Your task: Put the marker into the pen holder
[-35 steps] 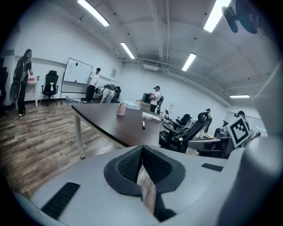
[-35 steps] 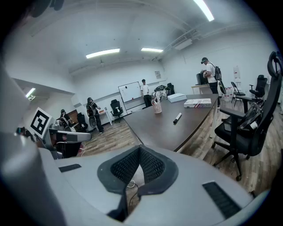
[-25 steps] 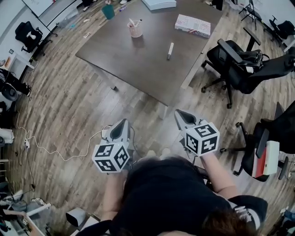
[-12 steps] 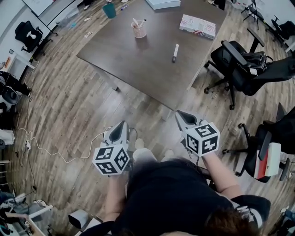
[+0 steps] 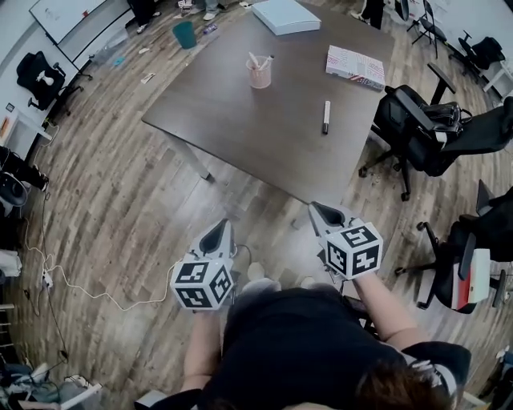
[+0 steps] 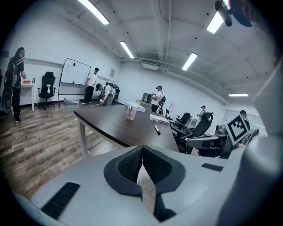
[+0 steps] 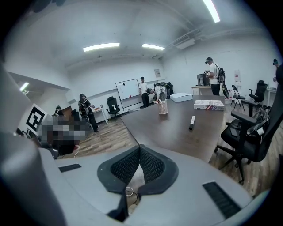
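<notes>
A white marker with a dark cap [image 5: 325, 116] [image 6: 157, 129] [image 7: 191, 122] lies on the dark brown table [image 5: 240, 120], toward its right side. The pink pen holder [image 5: 259, 73] [image 6: 131, 113] [image 7: 163, 107] stands further back on the table with pens in it. My left gripper [image 5: 222, 227] [image 6: 142, 148] and right gripper [image 5: 314, 207] [image 7: 139, 147] hang side by side over the wooden floor, short of the table's near corner. Both are shut with nothing between the jaws.
A patterned box [image 5: 356, 66] and a pale flat box [image 5: 286, 15] lie at the table's far end. Black office chairs [image 5: 421, 132] stand right of the table. A white cable [image 5: 96, 292] trails on the floor at left. Several people stand far back in the room [image 6: 93, 84].
Both grippers have moved forward toward the table together. The table, marker and pen holder sit lower and closer in the head view.
</notes>
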Demonstrator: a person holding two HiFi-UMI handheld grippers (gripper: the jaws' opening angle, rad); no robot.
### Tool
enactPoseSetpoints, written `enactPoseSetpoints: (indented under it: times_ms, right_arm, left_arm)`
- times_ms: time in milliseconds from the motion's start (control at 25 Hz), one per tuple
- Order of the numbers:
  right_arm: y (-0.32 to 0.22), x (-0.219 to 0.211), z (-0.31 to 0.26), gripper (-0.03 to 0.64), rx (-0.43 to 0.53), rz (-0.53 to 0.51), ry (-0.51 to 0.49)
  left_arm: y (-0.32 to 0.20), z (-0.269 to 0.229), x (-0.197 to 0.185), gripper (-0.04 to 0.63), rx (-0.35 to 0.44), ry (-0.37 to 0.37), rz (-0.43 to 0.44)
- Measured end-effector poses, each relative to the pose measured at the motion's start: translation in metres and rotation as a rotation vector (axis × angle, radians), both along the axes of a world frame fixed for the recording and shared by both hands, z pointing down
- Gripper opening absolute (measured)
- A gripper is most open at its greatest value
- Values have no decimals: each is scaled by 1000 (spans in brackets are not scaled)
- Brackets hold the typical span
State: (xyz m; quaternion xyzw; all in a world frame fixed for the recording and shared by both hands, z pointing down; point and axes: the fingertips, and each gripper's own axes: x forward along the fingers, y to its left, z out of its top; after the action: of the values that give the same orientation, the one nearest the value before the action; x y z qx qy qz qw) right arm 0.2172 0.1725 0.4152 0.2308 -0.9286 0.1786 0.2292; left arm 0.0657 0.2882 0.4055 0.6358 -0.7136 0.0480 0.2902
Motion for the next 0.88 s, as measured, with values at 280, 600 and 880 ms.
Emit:
enactPoseSetpoints:
  times_ms: [280,600,880]
  right_arm:
    - [-1,-68,-1,16,10,47,-3]
    - [-26,-88,13,17,1,128,37]
    - [-84,-106,21,16,-1,134,43]
  left_arm:
    - [-2,3,-63,28,-5,-9,65]
    - [-21,20,-106,28,-22,-4,94]
    - [-79,17,-126,28,0,2,78]
